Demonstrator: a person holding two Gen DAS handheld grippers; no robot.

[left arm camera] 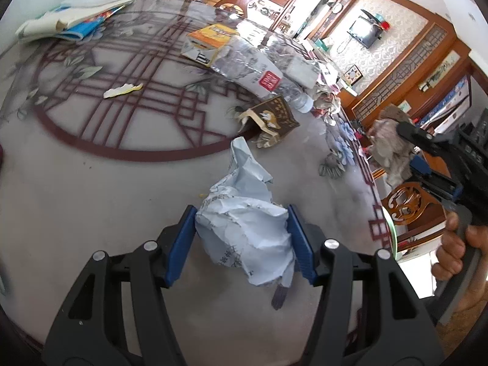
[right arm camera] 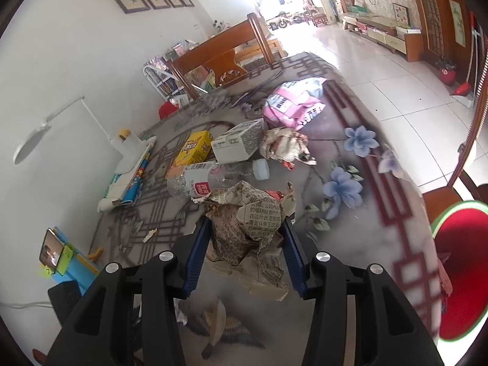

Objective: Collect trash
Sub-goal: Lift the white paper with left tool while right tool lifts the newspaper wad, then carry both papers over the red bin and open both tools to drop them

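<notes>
My left gripper (left arm camera: 241,213) is shut on a crumpled white paper (left arm camera: 247,231), held just above the patterned tablecloth (left arm camera: 91,189). My right gripper (right arm camera: 245,222) is shut on a wad of crumpled newspaper (right arm camera: 244,231), lifted off the table. In the left wrist view that same newspaper wad (left arm camera: 387,146) hangs past the table's right edge, with a hand (left arm camera: 451,244) on the gripper's handle. A red bin with a green rim (right arm camera: 460,268) stands low at the right, beside the table.
More litter lies on the table: a squashed clear bottle (right arm camera: 207,180), a yellow carton (right arm camera: 193,148), a white box (right arm camera: 241,143), a pink bag (right arm camera: 292,103), a crumpled wrapper (right arm camera: 286,146), a small brown box (left arm camera: 271,119) and a paper scrap (left arm camera: 122,90). A phone on a stand (right arm camera: 50,251) sits at the left.
</notes>
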